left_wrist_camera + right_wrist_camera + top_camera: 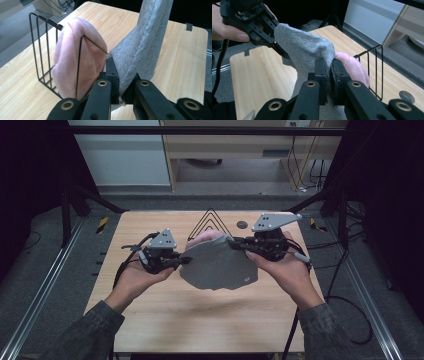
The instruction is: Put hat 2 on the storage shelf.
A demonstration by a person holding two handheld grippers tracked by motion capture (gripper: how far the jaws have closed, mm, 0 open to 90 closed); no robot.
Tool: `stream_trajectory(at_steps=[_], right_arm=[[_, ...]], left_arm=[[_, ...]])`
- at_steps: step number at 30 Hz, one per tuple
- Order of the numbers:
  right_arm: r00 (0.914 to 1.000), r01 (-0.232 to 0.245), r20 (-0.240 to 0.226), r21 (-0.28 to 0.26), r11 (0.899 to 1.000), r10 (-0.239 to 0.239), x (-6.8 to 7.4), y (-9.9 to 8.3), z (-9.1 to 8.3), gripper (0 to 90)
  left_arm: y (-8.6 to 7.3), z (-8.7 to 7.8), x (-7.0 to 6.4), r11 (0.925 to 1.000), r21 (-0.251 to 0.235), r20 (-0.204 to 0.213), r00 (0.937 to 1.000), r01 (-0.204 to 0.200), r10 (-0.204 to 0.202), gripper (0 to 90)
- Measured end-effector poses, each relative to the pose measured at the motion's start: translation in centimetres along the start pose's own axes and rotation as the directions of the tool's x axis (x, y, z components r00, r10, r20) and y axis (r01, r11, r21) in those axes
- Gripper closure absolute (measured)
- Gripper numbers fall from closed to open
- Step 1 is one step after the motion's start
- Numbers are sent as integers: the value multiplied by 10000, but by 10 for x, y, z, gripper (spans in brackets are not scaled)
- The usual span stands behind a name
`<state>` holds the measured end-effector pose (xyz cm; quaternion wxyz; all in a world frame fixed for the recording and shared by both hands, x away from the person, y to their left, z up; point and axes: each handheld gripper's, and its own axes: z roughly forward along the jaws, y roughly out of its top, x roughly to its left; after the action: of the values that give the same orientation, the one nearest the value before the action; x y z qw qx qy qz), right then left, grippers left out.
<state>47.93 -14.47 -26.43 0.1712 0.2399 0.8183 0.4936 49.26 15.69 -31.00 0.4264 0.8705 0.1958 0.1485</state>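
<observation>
A grey knitted cloth [219, 265] hangs stretched above the table between both grippers. My left gripper [187, 260] is shut on its left edge, and the grey cloth [140, 47] rises from between the jaws in the left gripper view. My right gripper [234, 241] is shut on the upper right edge, where the grey cloth [304, 50] drapes over the jaws. A pink knitted cloth [209, 237] sits in a black wire rack [212, 221] just behind the grey one; the pink cloth [77, 60] fills the wire rack [42, 50] close to the left jaws.
The wooden table [200, 315] has open surface in front of the cloth. A small dark round disc [242, 224] lies near the far edge, right of the rack. Cables trail from both grippers off the table's sides.
</observation>
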Motion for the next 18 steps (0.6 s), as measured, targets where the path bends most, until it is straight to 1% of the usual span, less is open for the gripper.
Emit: stream_trajectory(at_steps=[1, 4, 6, 10, 11, 14, 18], right_arm=[[10000, 0, 0, 0, 10000, 0, 0, 0, 0, 849], [10000, -71, -24, -74, 9999, 70, -3, 4, 0, 849], [9999, -100, 11, -155, 9998, 100, -4, 7, 0, 849], [9999, -115, 79, -239, 9996, 117, -5, 13, -3, 849], [9998, -162, 114, -369, 9992, 166, -6, 18, -5, 849], [9995, -218, 203, -508, 9985, 229, -8, 25, -7, 849], [9991, -334, 254, -728, 9968, 353, -11, 35, -11, 849]], left_arm=[[0, 0, 0, 10000, 0, 0, 10000, 0, 0, 866], [7, -6, 2, 9999, -67, -166, 9998, -96, 95, 866], [11, -8, 3, 9999, -131, -193, 9998, -65, 63, 866], [17, -12, 6, 9998, -164, -278, 9995, -132, 127, 866], [20, -14, 7, 9997, -192, -287, 9995, -136, 130, 866], [29, -21, 10, 9993, -354, -328, 9994, -91, 79, 867], [40, -29, 12, 9989, -434, -488, 9987, -199, 178, 867]])
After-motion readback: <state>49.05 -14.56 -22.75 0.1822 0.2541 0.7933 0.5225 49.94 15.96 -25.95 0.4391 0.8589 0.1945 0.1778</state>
